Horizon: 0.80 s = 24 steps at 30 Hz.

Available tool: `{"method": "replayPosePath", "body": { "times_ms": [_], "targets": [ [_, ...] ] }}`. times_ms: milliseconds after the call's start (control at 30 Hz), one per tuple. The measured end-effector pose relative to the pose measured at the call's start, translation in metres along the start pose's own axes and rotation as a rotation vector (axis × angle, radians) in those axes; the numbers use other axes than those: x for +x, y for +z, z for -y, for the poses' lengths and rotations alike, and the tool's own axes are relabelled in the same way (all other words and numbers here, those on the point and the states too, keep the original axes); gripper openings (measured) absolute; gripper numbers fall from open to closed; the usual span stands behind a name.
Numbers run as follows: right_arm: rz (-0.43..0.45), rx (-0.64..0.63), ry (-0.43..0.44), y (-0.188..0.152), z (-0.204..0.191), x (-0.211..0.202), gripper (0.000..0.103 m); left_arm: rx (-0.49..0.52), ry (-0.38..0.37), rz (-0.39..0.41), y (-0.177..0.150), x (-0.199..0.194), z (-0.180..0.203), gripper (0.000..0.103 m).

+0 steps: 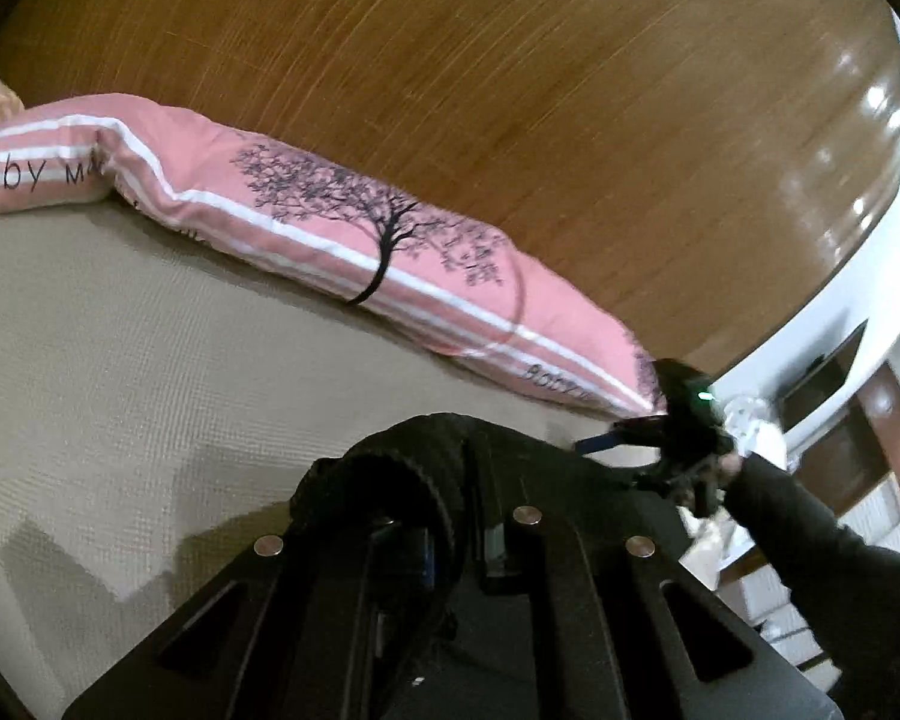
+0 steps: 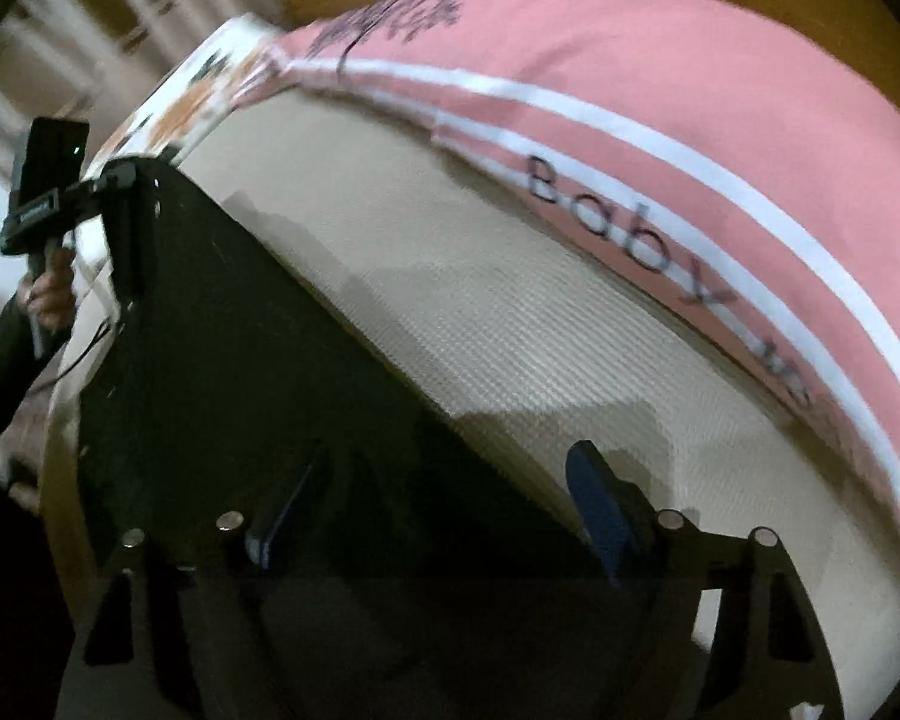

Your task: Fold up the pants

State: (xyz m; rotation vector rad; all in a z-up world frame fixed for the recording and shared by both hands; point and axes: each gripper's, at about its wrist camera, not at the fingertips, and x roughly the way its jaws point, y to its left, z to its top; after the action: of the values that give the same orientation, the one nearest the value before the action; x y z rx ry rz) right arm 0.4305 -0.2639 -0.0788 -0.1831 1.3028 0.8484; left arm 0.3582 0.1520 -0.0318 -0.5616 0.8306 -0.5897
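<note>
The black pants (image 2: 258, 360) lie spread on the beige bed cover (image 2: 510, 312). In the left wrist view their ribbed waistband (image 1: 390, 456) bunches up over my left gripper (image 1: 444, 534), which is shut on it and holds it off the bed. In the right wrist view the left gripper (image 2: 129, 204) grips the far corner of the pants. My right gripper (image 2: 444, 510) is open, one finger over the black cloth and the other over the bed cover, pressing on nothing. From the left wrist view the right gripper (image 1: 618, 435) is blurred, held by a hand in a dark sleeve.
A long pink pillow (image 1: 354, 228) with white stripes, a tree print and lettering lies along the back of the bed, below a wooden headboard (image 1: 510, 60). A patterned cloth (image 2: 174, 114) lies at the bed's far corner. White shelving (image 1: 870, 510) stands beyond the bed.
</note>
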Motion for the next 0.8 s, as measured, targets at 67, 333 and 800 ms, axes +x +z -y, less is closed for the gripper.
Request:
{"method": "replayPosePath", "body": {
  "times_ms": [67,333,800],
  "targets": [
    [-0.057,-0.009,0.088,0.006,0.008,0.005,0.073,-0.003,0.016,0.006,0.001,-0.001,0.003,0.008],
    [-0.214,-0.082,0.215,0.004,0.019,0.024,0.035,-0.002,0.066,-0.004,0.001,0.0,0.001,0.008],
    [-0.142,-0.09,-0.126,-0.054,0.012,-0.02,0.009,0.09,0.222,-0.039,0.001,0.014,0.011,0.009]
  ]
}}
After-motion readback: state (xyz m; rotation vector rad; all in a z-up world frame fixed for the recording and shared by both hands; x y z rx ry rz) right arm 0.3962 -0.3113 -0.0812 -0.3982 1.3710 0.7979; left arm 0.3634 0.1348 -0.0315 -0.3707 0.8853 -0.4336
